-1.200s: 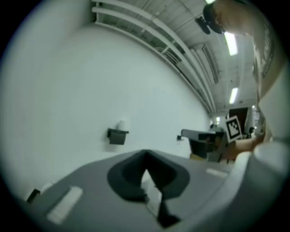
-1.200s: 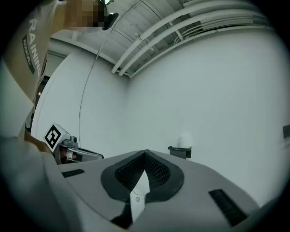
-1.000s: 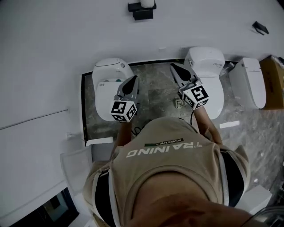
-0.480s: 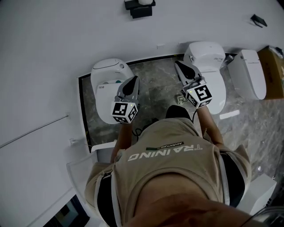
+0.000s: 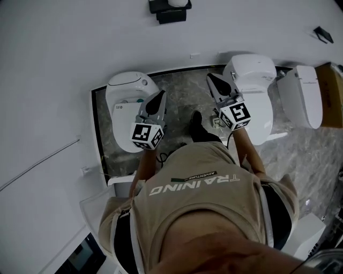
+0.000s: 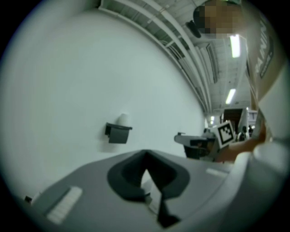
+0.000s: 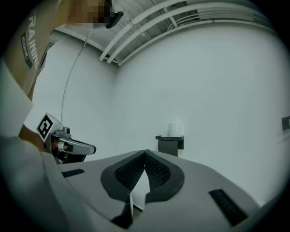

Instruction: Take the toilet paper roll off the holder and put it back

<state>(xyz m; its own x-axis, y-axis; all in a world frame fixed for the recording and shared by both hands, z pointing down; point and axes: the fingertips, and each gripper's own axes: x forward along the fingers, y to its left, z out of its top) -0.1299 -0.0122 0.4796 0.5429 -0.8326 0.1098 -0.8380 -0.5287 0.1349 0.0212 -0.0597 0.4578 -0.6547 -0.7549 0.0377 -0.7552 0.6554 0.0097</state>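
A white toilet paper roll (image 5: 178,2) stands upright on a black wall holder (image 5: 170,13) at the top of the head view, far ahead of both grippers. It also shows in the left gripper view as the roll (image 6: 122,119) on the holder (image 6: 118,133), and in the right gripper view as the roll (image 7: 176,128) on the holder (image 7: 170,144). My left gripper (image 5: 159,96) and right gripper (image 5: 211,79) are held side by side in front of the person's chest, pointing at the wall. Both are shut with nothing between the jaws.
Three white toilets line the wall over a dark marble floor (image 5: 182,96): one at the left (image 5: 126,88), one behind the right gripper (image 5: 253,80), one further right (image 5: 304,101). A cardboard box (image 5: 332,93) sits at the right edge. The person's dark shoe (image 5: 196,127) is between the grippers.
The person has stepped forward: a dark shoe has come into view between the grippers, and the toilets and floor have shifted a little. Both grippers stay shut and empty.
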